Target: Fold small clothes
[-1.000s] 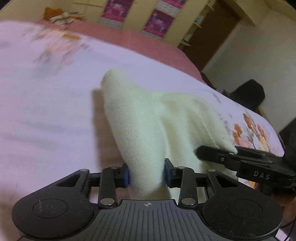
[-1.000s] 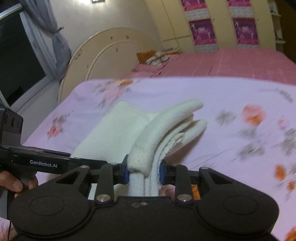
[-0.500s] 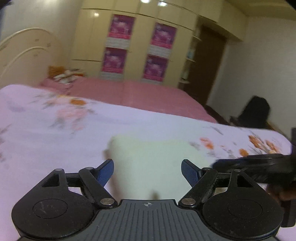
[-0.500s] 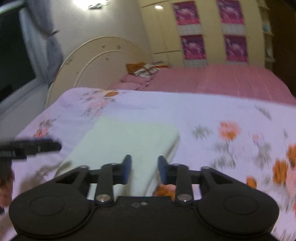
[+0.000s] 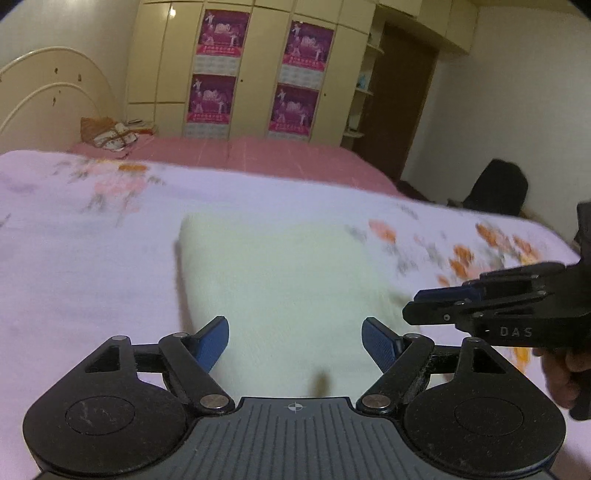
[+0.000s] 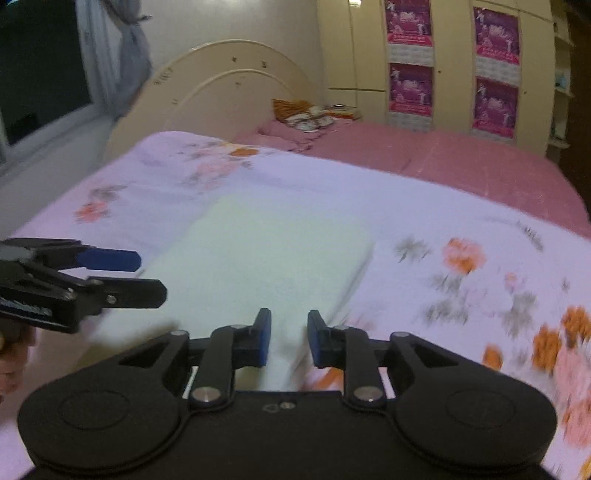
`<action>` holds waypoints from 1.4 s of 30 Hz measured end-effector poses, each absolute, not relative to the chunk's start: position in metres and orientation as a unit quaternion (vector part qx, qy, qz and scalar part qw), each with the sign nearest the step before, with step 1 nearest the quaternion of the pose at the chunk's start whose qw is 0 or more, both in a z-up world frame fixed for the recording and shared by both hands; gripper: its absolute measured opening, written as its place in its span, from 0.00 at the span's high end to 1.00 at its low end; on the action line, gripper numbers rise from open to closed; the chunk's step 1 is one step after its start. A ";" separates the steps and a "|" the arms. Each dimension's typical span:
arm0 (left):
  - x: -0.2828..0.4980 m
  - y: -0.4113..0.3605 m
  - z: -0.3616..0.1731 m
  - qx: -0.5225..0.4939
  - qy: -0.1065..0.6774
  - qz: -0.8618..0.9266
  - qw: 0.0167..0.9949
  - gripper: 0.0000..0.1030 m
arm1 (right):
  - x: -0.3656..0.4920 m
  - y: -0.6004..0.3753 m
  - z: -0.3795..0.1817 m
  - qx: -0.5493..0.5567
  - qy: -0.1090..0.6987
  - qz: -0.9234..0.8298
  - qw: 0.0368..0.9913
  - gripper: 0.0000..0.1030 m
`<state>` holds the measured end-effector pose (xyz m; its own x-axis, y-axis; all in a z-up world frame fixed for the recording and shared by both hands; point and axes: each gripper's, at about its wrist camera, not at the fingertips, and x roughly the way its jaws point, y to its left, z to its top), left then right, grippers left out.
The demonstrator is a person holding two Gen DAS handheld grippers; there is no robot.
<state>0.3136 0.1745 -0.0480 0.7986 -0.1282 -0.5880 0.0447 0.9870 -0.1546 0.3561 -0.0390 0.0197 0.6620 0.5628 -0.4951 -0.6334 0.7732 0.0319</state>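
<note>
left fingers [image 5: 294, 341]: spread wide and empty; they have just been opening, and nothing is pinched between the blue pads [image 5: 210, 345].
right fingers [image 6: 289, 339]: a narrow gap, blue pads apart; a near edge of the cloth shows in the gap, but it looks to lie below the pads, not pinched.
cloth [image 5: 280, 291]: pale cream folded garment, flat on the bed just ahead of both pairs of fingers; seen from the left it fills the space between and beyond the pads; seen from the right [image 6: 266, 258] it runs from the gap away to the left and forward, a neat rectangle with a thick folded edge on its right.
other tool, from the left: the right fingers [image 5: 436, 304] come in from the right, level over the cloth's right edge, with a hand [image 5: 565, 373] behind them.
other tool, from the right: the left fingers [image 6: 144, 277] come in from the left, above the cloth's left edge.
bed cover [image 5: 74, 266]: lilac with orange and pink flowers, under the cloth and all around the fingers.
farther out: pink sheet [image 5: 258, 155] beyond the cover, a small heap of patterned cloth [image 5: 110, 134] at its far end, cream headboard [image 6: 221, 81] to the left.
farthest: cream wardrobe with purple posters [image 5: 221, 33], dark door [image 5: 402, 103] to its right, window with a grey curtain [image 6: 114, 44].
</note>
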 end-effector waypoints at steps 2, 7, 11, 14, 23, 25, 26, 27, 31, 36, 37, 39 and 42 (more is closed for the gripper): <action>0.301 0.166 -0.063 -0.045 0.339 -0.027 0.939 0.23 | 0.339 -0.035 0.009 -0.085 0.251 0.337 0.903 0.77; 0.281 0.153 -0.086 -0.029 0.358 0.043 0.932 0.23 | 0.324 -0.023 -0.026 -0.131 0.282 0.310 0.899 0.73; 0.259 0.143 -0.074 -0.026 0.352 0.053 0.934 0.23 | 0.308 -0.032 -0.014 -0.107 0.284 0.291 0.907 0.73; 0.236 0.133 -0.070 -0.021 0.357 0.055 0.932 0.22 | 0.286 -0.041 -0.011 -0.105 0.276 0.286 0.912 0.59; 0.150 0.118 -0.054 -0.023 0.346 0.075 0.935 0.04 | 0.202 -0.075 -0.034 -0.082 0.303 0.276 0.909 0.53; 0.135 0.114 -0.045 -0.026 0.344 0.077 0.935 0.03 | 0.184 -0.080 -0.033 -0.077 0.305 0.275 0.909 0.38; 0.128 0.112 -0.040 -0.030 0.340 0.076 0.937 0.03 | 0.177 -0.082 -0.032 -0.076 0.309 0.277 0.906 0.33; 0.120 0.110 -0.034 -0.036 0.335 0.072 0.939 0.03 | 0.170 -0.084 -0.030 -0.075 0.314 0.280 0.904 0.32; 0.097 0.100 -0.009 -0.037 0.311 0.062 0.948 0.01 | 0.143 -0.096 -0.015 -0.066 0.307 0.270 0.910 0.22; 0.074 0.087 0.022 -0.030 0.272 0.061 0.960 0.00 | 0.112 -0.109 0.017 -0.047 0.268 0.256 0.927 0.00; 0.070 0.085 0.028 -0.029 0.268 0.061 0.961 0.00 | 0.105 -0.110 0.023 -0.046 0.259 0.255 0.930 0.01; 0.061 0.082 0.041 -0.034 0.260 0.064 0.963 0.00 | 0.093 -0.112 0.032 -0.040 0.244 0.251 0.936 0.01; 0.045 0.076 0.056 -0.039 0.247 0.068 0.966 0.00 | 0.075 -0.117 0.045 -0.035 0.218 0.240 0.945 0.01</action>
